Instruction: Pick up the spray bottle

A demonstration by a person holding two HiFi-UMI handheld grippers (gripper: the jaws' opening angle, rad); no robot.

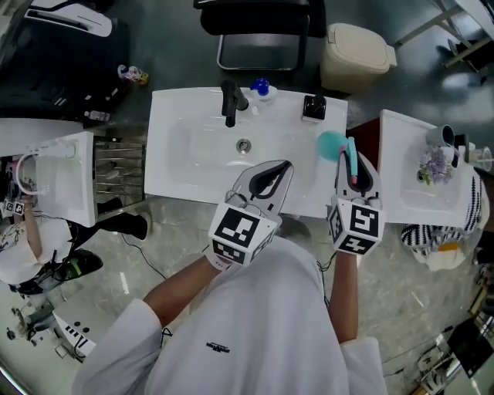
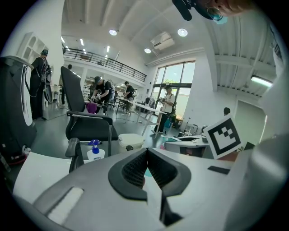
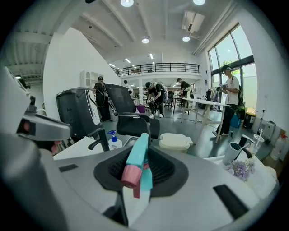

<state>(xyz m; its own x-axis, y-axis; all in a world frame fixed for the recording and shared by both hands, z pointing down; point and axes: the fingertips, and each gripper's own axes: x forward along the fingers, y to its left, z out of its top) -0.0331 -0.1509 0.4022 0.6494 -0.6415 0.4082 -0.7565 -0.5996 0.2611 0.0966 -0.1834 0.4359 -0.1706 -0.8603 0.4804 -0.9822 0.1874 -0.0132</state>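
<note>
A white washbasin (image 1: 177, 154) is seen filling the middle of the head view. A black chair (image 1: 258, 23) is set behind it at twelve o'clock, and a cream bin (image 1: 355, 54) at one o'clock. A white side table (image 1: 409, 193) is placed at three o'clock of the basin, with a cup (image 1: 444, 136) and a bunch of flowers (image 1: 432, 166) stood on it.

The left gripper (image 1: 285, 164) is held over the basin at about four o'clock of the drain (image 1: 244, 145). In the left gripper view (image 2: 146, 151) its jaws are seen brought together at the tips, with nothing gripped between them.

The right gripper (image 1: 351, 154) is held over the basin's right end, at three o'clock of the drain, and its jaws are clamped on the spray bottle (image 1: 332, 145). In the right gripper view (image 3: 142, 149) the spray bottle (image 3: 137, 162) is seen between the dark pads, its teal head on top, its pink nozzle (image 3: 123, 177) turned back toward the camera and its white body below.

A black tap (image 1: 230, 102) is fixed at twelve o'clock of the drain, and a soap bottle (image 1: 262, 87) with a blue pump is stood just beside it, at one o'clock.
</note>
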